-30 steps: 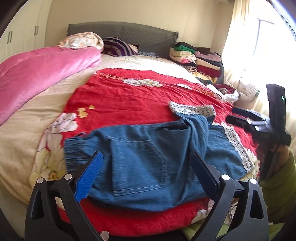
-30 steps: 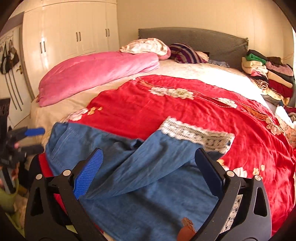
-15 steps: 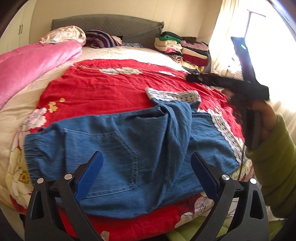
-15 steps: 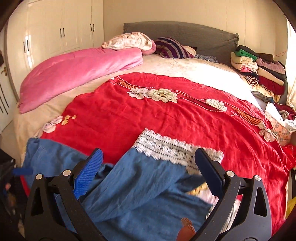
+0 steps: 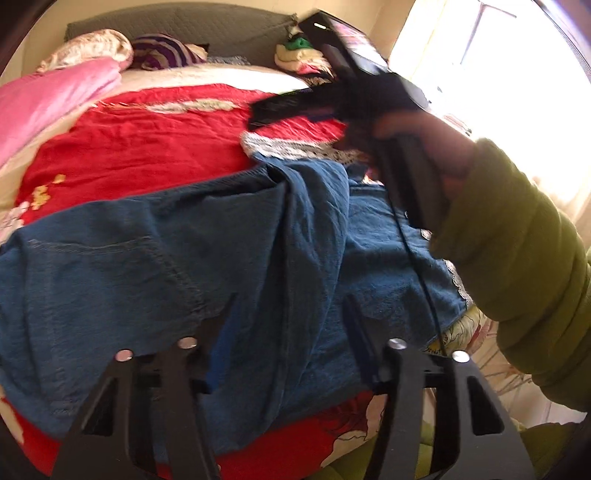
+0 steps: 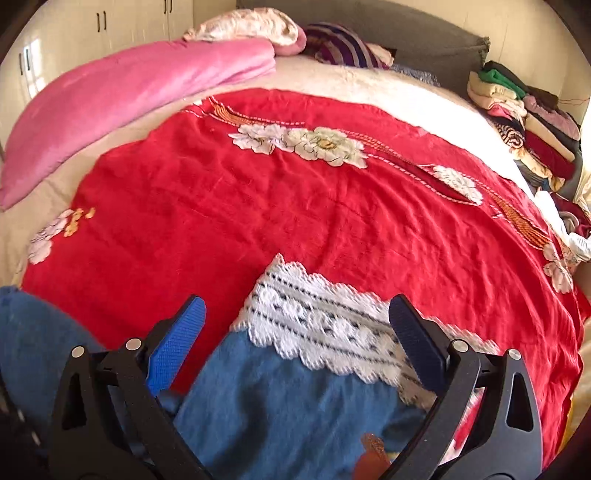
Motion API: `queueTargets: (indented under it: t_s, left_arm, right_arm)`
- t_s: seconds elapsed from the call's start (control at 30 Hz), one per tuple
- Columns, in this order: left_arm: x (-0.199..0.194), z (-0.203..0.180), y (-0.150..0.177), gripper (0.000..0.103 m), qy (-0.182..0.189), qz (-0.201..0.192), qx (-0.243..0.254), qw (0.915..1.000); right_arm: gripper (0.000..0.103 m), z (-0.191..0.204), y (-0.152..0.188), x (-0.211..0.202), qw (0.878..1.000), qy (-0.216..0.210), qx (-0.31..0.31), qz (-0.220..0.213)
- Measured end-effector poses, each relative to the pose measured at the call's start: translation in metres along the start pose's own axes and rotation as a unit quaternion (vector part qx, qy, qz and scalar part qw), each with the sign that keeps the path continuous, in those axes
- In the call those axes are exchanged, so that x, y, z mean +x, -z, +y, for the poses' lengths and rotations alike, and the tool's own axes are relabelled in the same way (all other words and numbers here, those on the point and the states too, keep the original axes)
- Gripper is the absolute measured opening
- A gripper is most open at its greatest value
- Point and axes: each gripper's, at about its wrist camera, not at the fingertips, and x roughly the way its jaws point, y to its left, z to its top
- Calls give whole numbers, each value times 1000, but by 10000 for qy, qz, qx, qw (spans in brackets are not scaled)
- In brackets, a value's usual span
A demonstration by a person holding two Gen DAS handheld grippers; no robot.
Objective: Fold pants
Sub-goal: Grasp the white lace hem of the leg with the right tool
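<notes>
Blue denim pants (image 5: pixel 147 258) lie spread across a red bedspread (image 6: pixel 258 203), one leg folded over with its white lace hem (image 6: pixel 321 321) on top. My left gripper (image 5: pixel 290 332) is low over the pants, its jaws closing around a raised ridge of denim; the pads are blurred and still apart. My right gripper (image 6: pixel 295 332) stands open, its fingers straddling the lace hem just above the cloth. In the left wrist view the right gripper (image 5: pixel 280 107) hovers over the lace hem (image 5: pixel 280 146), held by a hand in a green sleeve (image 5: pixel 517 240).
A pink quilt (image 6: pixel 129 96) lies along the bed's left side, with pillows (image 6: pixel 251 26) at the grey headboard (image 6: pixel 443 40). A stack of folded clothes (image 6: pixel 524 122) fills the far right corner. White wardrobe doors (image 6: pixel 92 26) stand at the left.
Both grippers have come down and closer to the pants. The left jaws have narrowed around the denim ridge. The right gripper has swung in over the lace hem.
</notes>
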Motion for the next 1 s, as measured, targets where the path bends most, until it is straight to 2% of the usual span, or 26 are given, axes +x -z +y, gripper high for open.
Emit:
queueTargets:
  t_s: [0.3, 0.33, 0.37, 0.43, 0.47, 0.5, 0.53, 0.57, 0.7, 0.83, 0.9, 0.97, 1.0]
  left_arm:
    - [28, 0, 2, 49, 50, 176, 68, 9998]
    - [28, 0, 2, 49, 42, 162, 96, 9998]
    - [28, -1, 3, 49, 24, 154, 138, 9998]
    - [30, -2, 4, 51, -1, 142, 190, 9997]
    - [30, -3, 5, 52, 5, 139, 203, 9997]
    - [30, -3, 5, 53, 12, 134, 207, 9997]
    - [30, -3, 6, 54, 23, 120, 220, 9997]
    - [30, -4, 6, 55, 33, 110, 226, 9997]
    - [26, -8, 8, 60, 98, 56, 191, 9998]
    - [25, -8, 9, 60, 83, 14, 188, 9998]
    - [24, -8, 10, 54, -7, 25, 254, 9997]
    - [25, -9, 8, 44, -101, 26, 299, 9995]
    - [25, -8, 8, 43, -97, 34, 292, 9995]
  right_arm:
    - [93, 15, -16, 49, 9993, 76, -53, 364]
    - [91, 15, -16, 54, 9992, 99, -65, 383]
    - [75, 13, -15, 59, 9991, 93, -81, 409]
    - [55, 6, -11, 68, 9985, -197, 50, 518]
    - [42, 1, -10, 68, 9984, -259, 144, 481]
    - [34, -5, -8, 64, 9986, -297, 213, 394]
    - [21, -7, -8, 61, 9983, -400, 262, 330]
    - [16, -11, -7, 55, 9979, -484, 345, 241]
    - [8, -28, -1, 20, 9966, -570, 574, -169]
    - [8, -58, 11, -23, 9913, -717, 951, -558]
    - [8, -69, 18, -41, 9897, -699, 1029, -715]
    - [8, -82, 28, -59, 9877, -701, 1122, -833]
    - [8, -87, 33, -66, 9870, -692, 1164, -867]
